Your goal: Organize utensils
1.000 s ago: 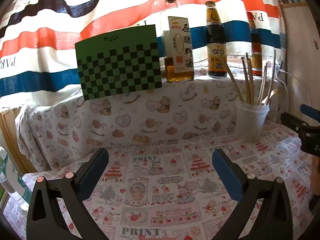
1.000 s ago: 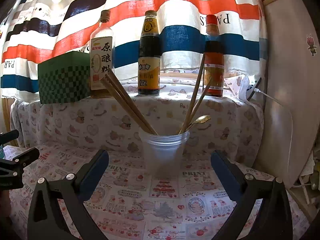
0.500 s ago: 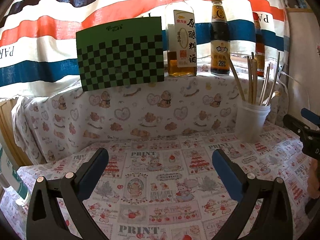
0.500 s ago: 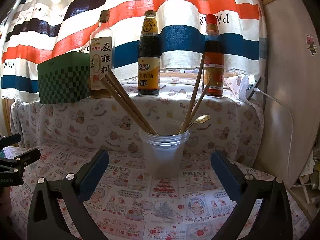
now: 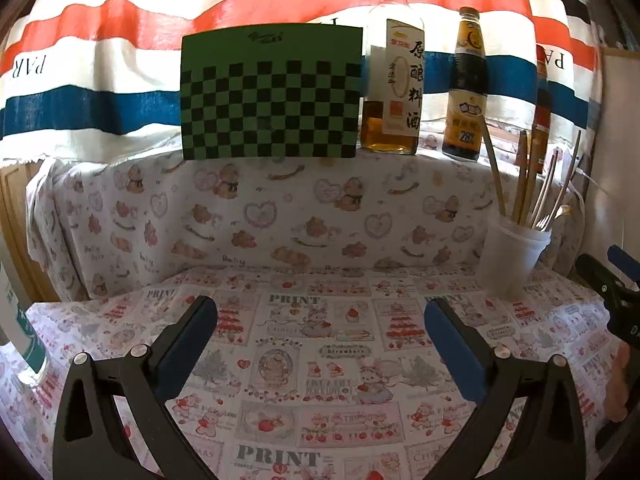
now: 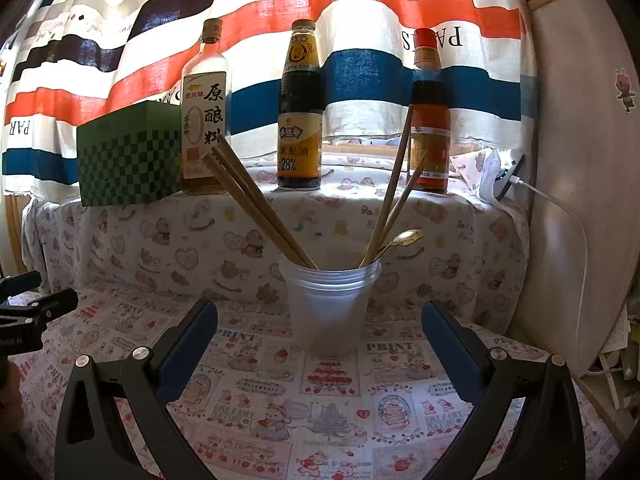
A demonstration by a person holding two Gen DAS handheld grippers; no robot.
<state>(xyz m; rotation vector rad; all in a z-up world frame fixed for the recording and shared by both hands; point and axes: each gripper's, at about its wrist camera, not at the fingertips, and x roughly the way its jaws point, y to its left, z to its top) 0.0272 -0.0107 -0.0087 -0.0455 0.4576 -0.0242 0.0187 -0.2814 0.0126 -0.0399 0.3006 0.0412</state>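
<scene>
Chopsticks (image 6: 256, 204) and a gold spoon (image 6: 404, 238) stand in a translucent plastic cup (image 6: 329, 304) on the tabletop (image 6: 340, 412), directly ahead of the right gripper (image 6: 320, 340), fingers wide apart, empty. Left gripper (image 5: 320, 340): fingers apart, empty; cup ahead-right of them.

Both low wrist views share the cup (image 5: 512, 256).

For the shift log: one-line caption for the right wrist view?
Open right gripper faces a plastic cup holding chopsticks and a spoon.
</scene>
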